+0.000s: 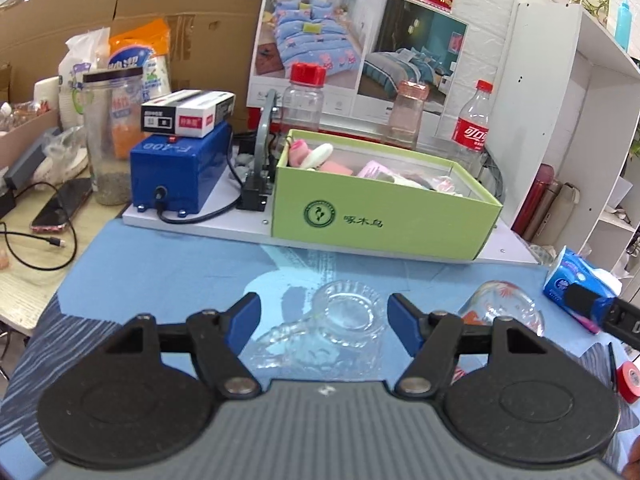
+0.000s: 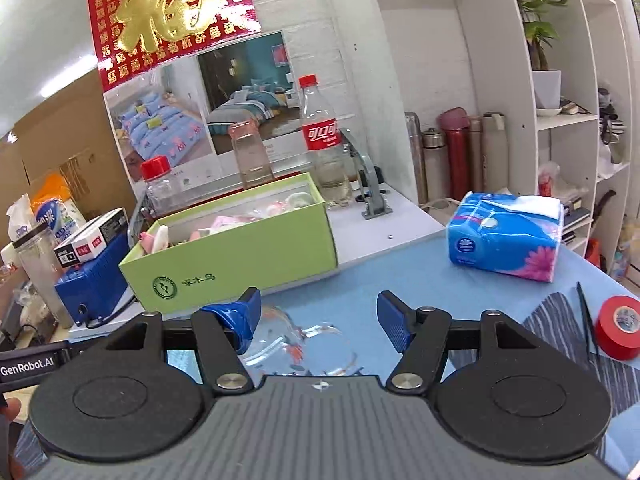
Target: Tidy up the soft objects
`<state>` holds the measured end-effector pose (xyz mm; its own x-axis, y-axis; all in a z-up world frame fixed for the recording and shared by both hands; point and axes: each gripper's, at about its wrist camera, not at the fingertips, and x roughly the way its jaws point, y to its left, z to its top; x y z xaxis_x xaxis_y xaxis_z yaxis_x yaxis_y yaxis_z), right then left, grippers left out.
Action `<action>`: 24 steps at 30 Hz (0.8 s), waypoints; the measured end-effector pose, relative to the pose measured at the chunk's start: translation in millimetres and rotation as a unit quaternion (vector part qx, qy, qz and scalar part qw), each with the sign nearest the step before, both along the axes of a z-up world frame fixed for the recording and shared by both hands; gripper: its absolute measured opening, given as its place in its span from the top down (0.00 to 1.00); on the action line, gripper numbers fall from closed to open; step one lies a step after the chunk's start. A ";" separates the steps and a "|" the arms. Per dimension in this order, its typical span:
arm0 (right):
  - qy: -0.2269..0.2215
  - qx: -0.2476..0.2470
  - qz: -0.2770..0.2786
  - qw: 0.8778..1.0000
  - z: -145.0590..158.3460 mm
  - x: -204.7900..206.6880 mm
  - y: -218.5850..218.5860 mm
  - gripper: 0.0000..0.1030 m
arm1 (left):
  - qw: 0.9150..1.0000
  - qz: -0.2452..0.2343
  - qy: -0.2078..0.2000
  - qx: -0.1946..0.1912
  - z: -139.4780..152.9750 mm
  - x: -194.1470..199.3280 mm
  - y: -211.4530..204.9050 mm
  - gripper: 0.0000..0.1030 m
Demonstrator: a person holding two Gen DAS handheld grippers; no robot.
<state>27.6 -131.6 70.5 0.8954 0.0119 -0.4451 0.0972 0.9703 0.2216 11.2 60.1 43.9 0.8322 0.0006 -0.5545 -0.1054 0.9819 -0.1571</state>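
Note:
A green box [image 1: 372, 220] on the white board holds several soft pink and white items [image 1: 316, 156]; it also shows in the right wrist view [image 2: 240, 256]. My left gripper [image 1: 324, 316] is open, over a clear glass mug [image 1: 340, 320] lying on the blue mat. My right gripper [image 2: 318, 320] is open, over a glass cup with goldfish print [image 2: 304, 344], which also shows in the left wrist view [image 1: 504, 308]. A blue tissue pack [image 2: 508, 236] lies on the mat to the right; in the left wrist view it [image 1: 576, 288] is at the far right.
A blue machine [image 1: 180, 168] with a small carton on top stands left of the box. Jars and a cola bottle [image 2: 324, 140] stand behind it. A red tape roll [image 2: 620, 328] and a black pen lie right. A phone [image 1: 64, 204] and cable lie left. White shelves stand right.

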 end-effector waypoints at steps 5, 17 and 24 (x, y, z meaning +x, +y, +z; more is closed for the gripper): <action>-0.006 0.006 0.004 1.000 -2.5 -12.3 -3.7 0.51 | 1.000 -0.003 0.003 0.011 -7.1 -10.9 -3.2 0.32; -0.002 -0.005 0.032 0.999 -3.2 -30.6 7.7 0.50 | 0.998 -0.019 -0.014 0.055 -3.1 -30.6 -22.5 0.32; 0.014 -0.010 0.051 0.999 -8.5 -29.3 14.9 0.50 | 0.999 -0.013 -0.009 0.049 -3.8 -28.8 -19.4 0.32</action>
